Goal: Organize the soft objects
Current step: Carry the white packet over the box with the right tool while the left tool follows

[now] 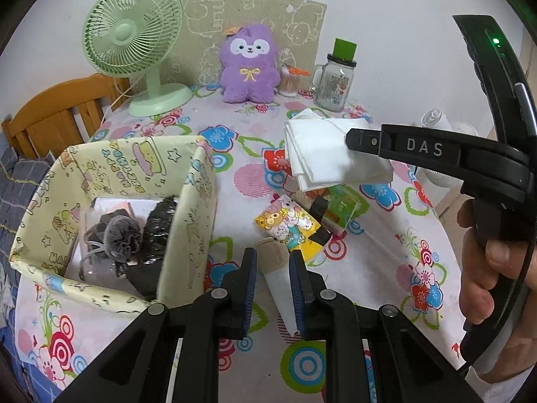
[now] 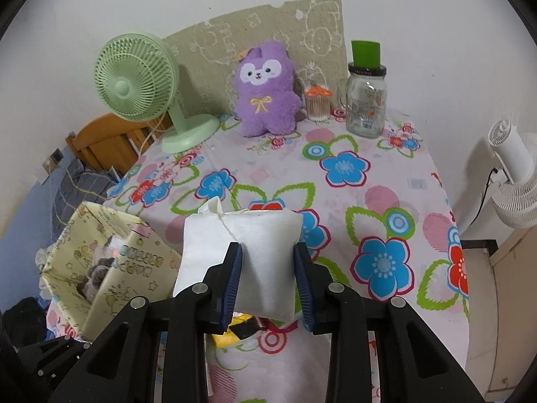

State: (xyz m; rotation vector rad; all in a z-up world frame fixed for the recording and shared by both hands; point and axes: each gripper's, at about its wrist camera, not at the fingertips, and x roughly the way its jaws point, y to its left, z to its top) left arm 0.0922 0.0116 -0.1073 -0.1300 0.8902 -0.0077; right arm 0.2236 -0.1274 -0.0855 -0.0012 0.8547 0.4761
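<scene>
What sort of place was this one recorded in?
Most likely a home, perhaps a bedroom corner: a table with a floral tablecloth, a purple plush toy, a green desk fan and a wooden chair.

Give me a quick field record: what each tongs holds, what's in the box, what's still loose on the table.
right tongs: shut on white folded cloth, lifted above the table
left tongs: open, straddling a beige and white rolled item lying on the floral tablecloth
yellow fabric box: holds a grey mesh pouf and black items
loose: cartoon tissue packs
back of table: purple plush, green fan, glass jar
</scene>
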